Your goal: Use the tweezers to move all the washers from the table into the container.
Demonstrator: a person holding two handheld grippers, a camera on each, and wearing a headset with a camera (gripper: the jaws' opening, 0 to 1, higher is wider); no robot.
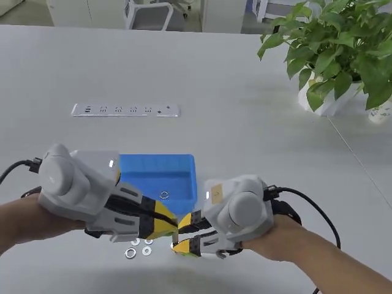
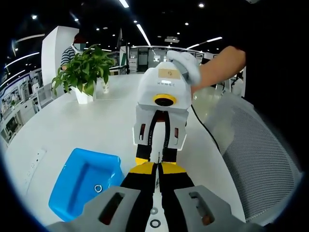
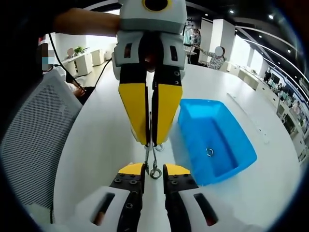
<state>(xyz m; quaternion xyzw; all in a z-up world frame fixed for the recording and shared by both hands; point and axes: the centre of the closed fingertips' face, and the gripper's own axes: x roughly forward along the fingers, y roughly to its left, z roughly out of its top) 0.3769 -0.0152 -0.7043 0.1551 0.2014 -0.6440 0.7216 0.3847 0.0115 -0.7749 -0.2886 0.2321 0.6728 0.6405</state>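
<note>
My left gripper [image 1: 168,223] [image 2: 158,166] is shut on thin metal tweezers [image 3: 150,157], which point toward my right gripper [image 3: 154,166] [image 1: 182,233]. A washer [image 3: 155,173] sits at the tweezers' tips, between the right gripper's yellow fingertips [image 3: 177,169]. Those jaws stand a narrow gap apart, on either side of the tips. The blue container [image 1: 184,166] [image 3: 231,145] lies just behind the grippers with one washer [image 1: 163,195] [image 3: 209,152] inside. Several loose washers [image 1: 130,253] [image 2: 155,223] lie on the table under the left gripper.
A white power strip [image 1: 125,110] lies on the table beyond the container. At the far right stands a potted plant [image 1: 334,55]. A mesh chair back [image 2: 260,159] is behind the right gripper at the table's near edge.
</note>
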